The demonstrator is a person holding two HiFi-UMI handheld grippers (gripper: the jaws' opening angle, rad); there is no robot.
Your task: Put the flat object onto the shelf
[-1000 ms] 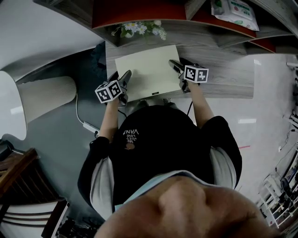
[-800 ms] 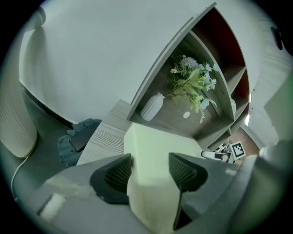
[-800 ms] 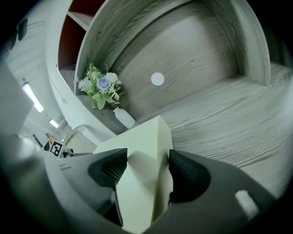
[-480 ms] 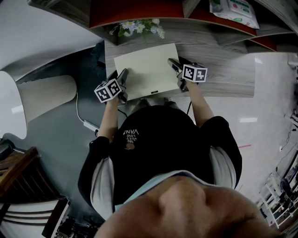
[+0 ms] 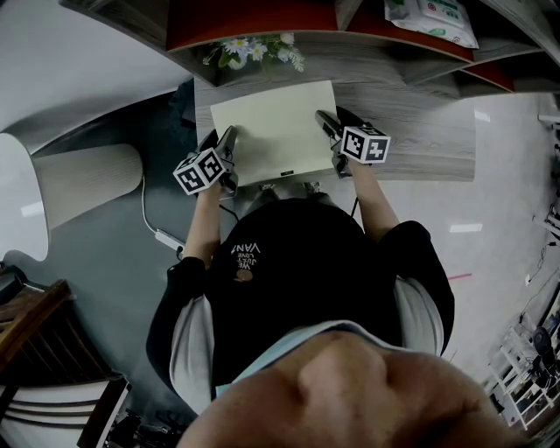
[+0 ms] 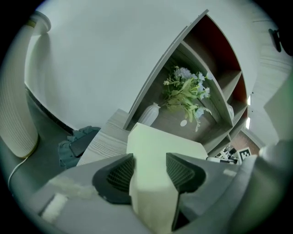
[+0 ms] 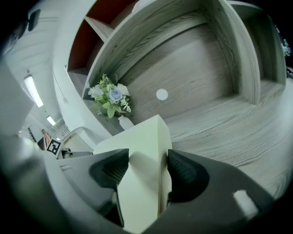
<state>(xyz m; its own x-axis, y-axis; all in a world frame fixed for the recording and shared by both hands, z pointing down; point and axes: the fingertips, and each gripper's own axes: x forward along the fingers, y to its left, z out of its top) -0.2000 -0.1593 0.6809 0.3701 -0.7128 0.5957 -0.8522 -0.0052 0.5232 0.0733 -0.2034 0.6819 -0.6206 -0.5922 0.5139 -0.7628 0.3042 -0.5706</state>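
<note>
A flat, pale cream box (image 5: 271, 131) is held level over the grey wood shelf board (image 5: 420, 131). My left gripper (image 5: 220, 140) is on its left edge and my right gripper (image 5: 335, 118) on its right edge. In the left gripper view the box (image 6: 155, 183) fills the gap of the gripper (image 6: 150, 171), with both ribbed pads against it. The right gripper view shows the box edge (image 7: 142, 151) pinched in the gripper (image 7: 147, 171) in the same way. Both pairs of jaws have just been closing, with the box between them.
A white vase of flowers (image 5: 254, 51) stands in the shelf bay just behind the box. A packet of wipes (image 5: 433, 19) lies on a higher shelf. A ribbed cream cylinder (image 5: 83, 179), a white cable (image 5: 153, 227) and a dark cloth (image 6: 75, 146) lie to the left.
Both grippers have closed in on the box's side edges. The box has shifted slightly up the head view, toward the vase.
</note>
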